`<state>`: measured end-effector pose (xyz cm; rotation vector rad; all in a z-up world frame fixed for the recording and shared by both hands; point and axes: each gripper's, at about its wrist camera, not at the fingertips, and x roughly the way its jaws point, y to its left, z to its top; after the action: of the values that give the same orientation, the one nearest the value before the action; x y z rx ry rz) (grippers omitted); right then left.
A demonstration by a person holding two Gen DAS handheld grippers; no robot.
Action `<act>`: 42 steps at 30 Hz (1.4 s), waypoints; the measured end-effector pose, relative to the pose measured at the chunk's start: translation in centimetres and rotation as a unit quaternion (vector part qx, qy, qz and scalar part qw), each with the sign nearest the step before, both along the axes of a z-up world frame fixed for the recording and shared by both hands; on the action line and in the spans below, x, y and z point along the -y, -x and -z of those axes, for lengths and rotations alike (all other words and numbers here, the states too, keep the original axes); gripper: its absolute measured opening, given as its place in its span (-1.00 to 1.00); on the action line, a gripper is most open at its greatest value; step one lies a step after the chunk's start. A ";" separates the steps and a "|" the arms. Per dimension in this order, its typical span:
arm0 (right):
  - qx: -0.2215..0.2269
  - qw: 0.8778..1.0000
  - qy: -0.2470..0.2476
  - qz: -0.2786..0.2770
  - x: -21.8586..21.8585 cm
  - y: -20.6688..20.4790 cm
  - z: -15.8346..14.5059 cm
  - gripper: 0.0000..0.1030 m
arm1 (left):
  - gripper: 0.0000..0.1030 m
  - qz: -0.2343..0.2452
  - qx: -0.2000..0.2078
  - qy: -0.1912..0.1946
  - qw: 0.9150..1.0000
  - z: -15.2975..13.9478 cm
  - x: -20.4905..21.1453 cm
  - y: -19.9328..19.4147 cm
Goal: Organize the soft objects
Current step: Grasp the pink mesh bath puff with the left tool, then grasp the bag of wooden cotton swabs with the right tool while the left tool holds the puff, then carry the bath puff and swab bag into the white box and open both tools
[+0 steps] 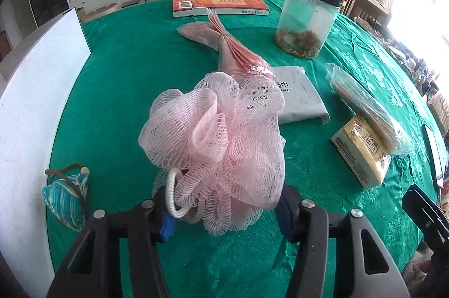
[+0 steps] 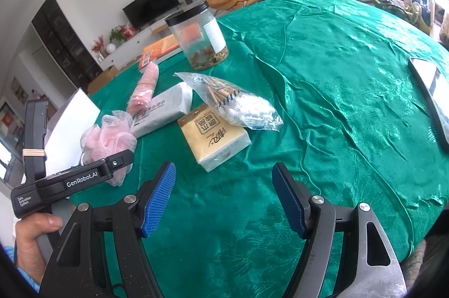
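A pink mesh bath puff (image 1: 216,141) lies on the green tablecloth (image 1: 118,79), its white cord loop (image 1: 174,194) at the near side. My left gripper (image 1: 224,216) is down around the puff's near end, and its blue pads (image 1: 167,226) press into the mesh from both sides. The right wrist view shows the same gripper over the puff (image 2: 108,138), held by a hand (image 2: 31,236). My right gripper (image 2: 224,199) hovers open over bare cloth with nothing between its pads. A pink tied cloth bundle (image 1: 224,45) lies just beyond the puff.
A grey wipes pack (image 1: 300,98), a yellow tissue pack (image 1: 362,152), a bag of cotton swabs (image 1: 364,107), a lidded clear jar (image 1: 306,23) and an orange book (image 1: 219,2) lie around. A white box (image 1: 36,90) stands left, a striped blue pouch (image 1: 67,197) beside it.
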<state>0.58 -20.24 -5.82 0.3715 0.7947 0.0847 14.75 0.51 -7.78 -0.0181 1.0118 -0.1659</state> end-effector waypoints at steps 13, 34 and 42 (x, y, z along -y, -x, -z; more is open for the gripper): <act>-0.011 0.999 -0.018 -0.029 1.8 -3.5 -1.9 0.47 | -0.40 0.005 0.020 0.026 0.999 -1.4 -3.1 5.2; -0.089 0.992 0.052 -0.071 4.2 -11.8 -6.2 -0.66 | -0.40 -0.016 0.066 0.110 0.992 -6.9 -7.4 8.7; -0.032 0.982 -0.043 -0.179 -5.6 -8.3 -12.5 -0.66 | -0.40 -0.075 0.116 0.100 0.985 -12.1 -16.1 12.2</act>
<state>8.87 -14.60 6.71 0.3101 0.9175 0.4475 2.54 16.57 4.36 -0.2529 0.7549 -0.1283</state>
